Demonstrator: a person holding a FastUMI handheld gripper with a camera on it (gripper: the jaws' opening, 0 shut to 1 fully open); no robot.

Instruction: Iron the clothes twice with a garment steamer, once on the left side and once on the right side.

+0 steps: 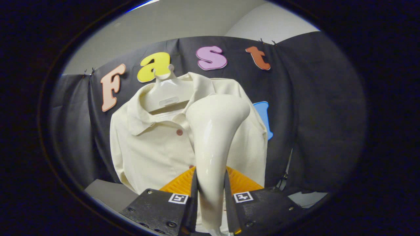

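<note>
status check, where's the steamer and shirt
Gripper shut on steamer. Steamer head up by the shirt, which hangs on a hanger. Nothing in the way.

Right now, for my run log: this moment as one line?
gripper: shut on glossy cream garment steamer handle | steamer head: raised before cream collared shirt | shirt: on pale plastic hanger
</note>
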